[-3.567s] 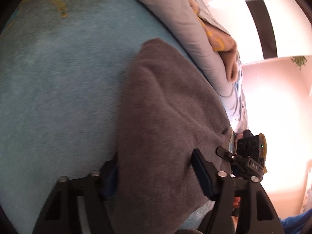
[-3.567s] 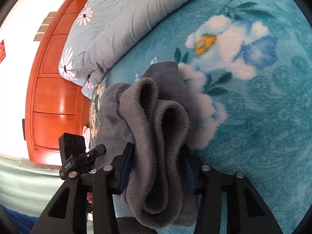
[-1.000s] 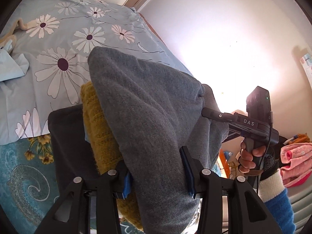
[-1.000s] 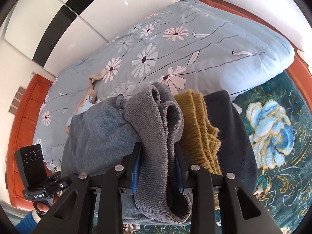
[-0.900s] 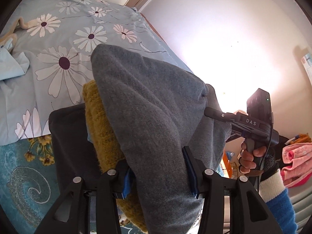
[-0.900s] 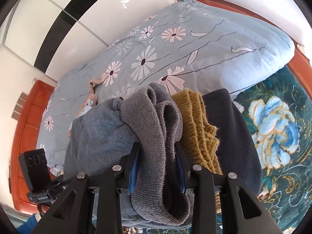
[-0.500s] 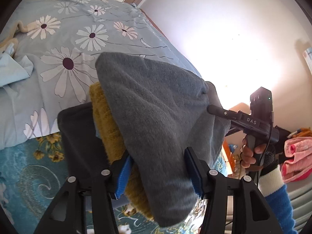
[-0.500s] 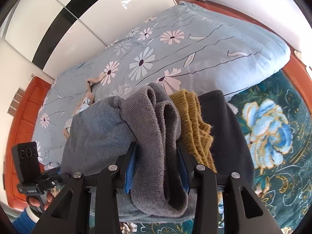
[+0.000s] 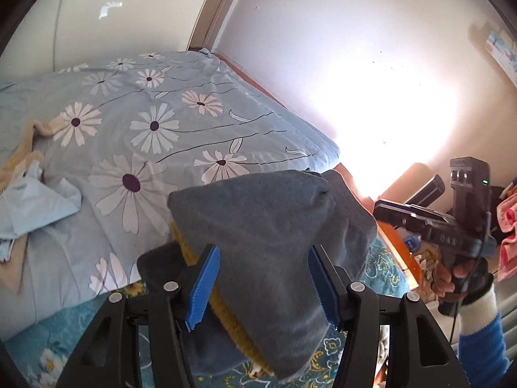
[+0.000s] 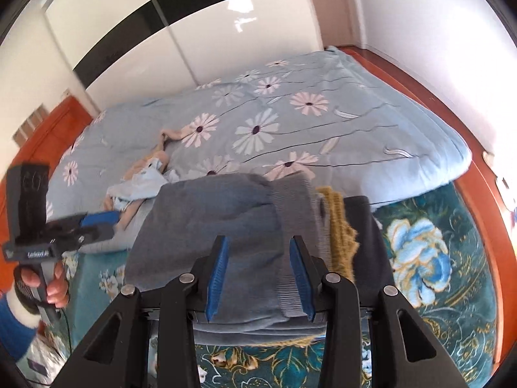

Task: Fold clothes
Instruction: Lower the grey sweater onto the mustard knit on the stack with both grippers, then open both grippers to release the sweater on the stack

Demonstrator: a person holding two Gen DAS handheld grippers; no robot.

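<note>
A folded grey sweater (image 9: 274, 226) (image 10: 210, 220) lies on top of a pile, over a mustard knit (image 10: 339, 226) and a dark garment (image 10: 365, 236). The pile rests on the teal flowered blanket (image 10: 436, 274). My left gripper (image 9: 263, 249) is open, its blue pads standing either side of the sweater's near end. In the right wrist view that left gripper (image 10: 111, 223) sits just off the sweater's left edge. My right gripper (image 10: 260, 239) is open too, pads spread over the flat ribbed hem. The left wrist view shows this right gripper (image 9: 392, 202) a little clear of the cloth.
A pale blue daisy duvet (image 10: 290, 123) is bunched behind the pile. Loose light blue and beige clothes (image 10: 145, 177) lie on it. The orange wooden bed frame (image 10: 484, 177) runs along the right, and a white wardrobe (image 10: 161, 32) stands behind.
Both grippers carried the grey sweater from the open blanket to the pile, set it on the mustard knit and opened. The bunched hem has dropped flat.
</note>
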